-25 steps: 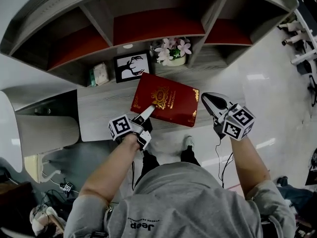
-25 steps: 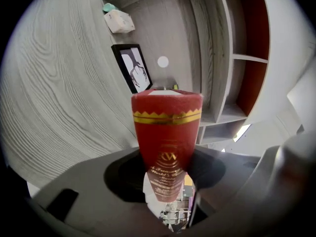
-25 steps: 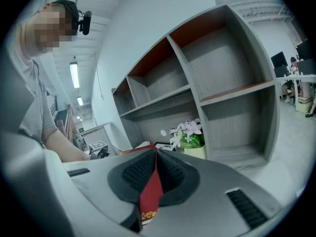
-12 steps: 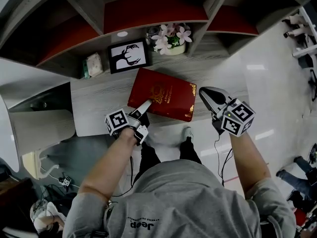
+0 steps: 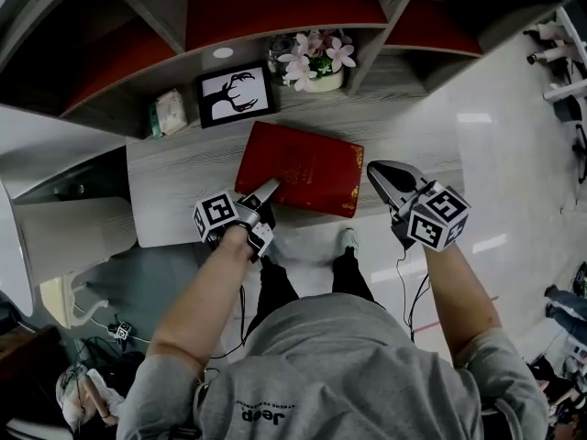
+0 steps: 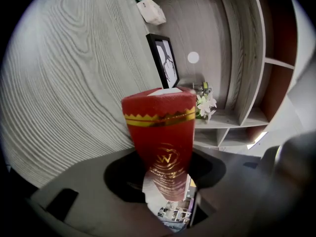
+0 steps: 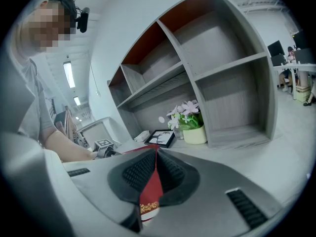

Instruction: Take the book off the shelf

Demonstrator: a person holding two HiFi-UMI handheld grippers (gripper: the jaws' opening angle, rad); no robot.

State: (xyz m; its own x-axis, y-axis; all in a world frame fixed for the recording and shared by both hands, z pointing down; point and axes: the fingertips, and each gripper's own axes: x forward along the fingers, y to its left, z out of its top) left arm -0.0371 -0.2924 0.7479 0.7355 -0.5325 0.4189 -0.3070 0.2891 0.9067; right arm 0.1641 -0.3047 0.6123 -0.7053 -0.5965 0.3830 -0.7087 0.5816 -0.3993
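Both grippers have come down with the book [image 5: 298,168] since a second ago, and it now sits lower and flatter over the desk [image 5: 183,181]. The left gripper [image 5: 268,190] has its jaws partly spread and clamped on the book's near left corner, dark pads against both covers. The right gripper [image 5: 374,170] has its ribbed pads pressed almost together on a thin red sliver at the book's right edge. The book is a red rectangle with a textured cover, gold zigzag trim and a gold emblem. It spans the space between the two grippers, in front of a black frame [image 5: 229,92] and pale flowers [image 5: 312,55].
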